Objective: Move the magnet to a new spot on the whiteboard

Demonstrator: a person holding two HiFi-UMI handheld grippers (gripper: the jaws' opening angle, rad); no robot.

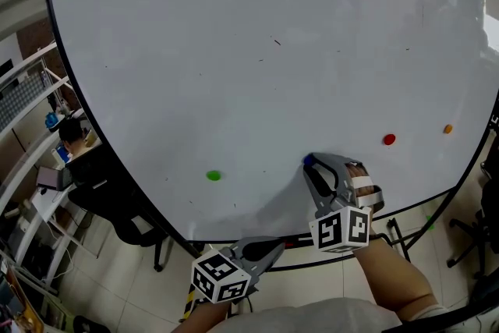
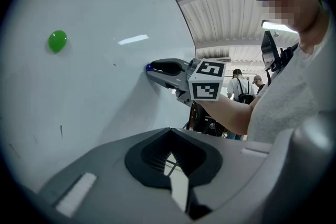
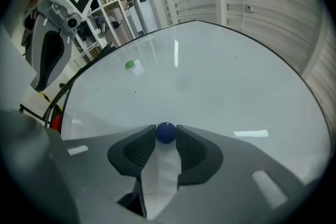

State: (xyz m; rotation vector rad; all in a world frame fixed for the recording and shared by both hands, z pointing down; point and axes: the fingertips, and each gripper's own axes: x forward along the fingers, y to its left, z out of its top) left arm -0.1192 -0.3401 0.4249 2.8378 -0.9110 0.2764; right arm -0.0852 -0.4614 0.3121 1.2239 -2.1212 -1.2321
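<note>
Your whiteboard (image 1: 234, 51) carries four things low down — a green magnet (image 1: 213, 175) at your left, a blue magnet (image 1: 309, 160) mid-board, then a red magnet (image 1: 389, 139) and an orange magnet (image 1: 447, 129) rightward.

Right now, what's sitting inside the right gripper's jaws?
A blue magnet sits on the whiteboard between the open jaw tips of the right gripper. The board directly behind the magnet is covered.

Grey hand-held gripper (image 1: 310, 164), square-marked cube (image 1: 341, 228)
</note>
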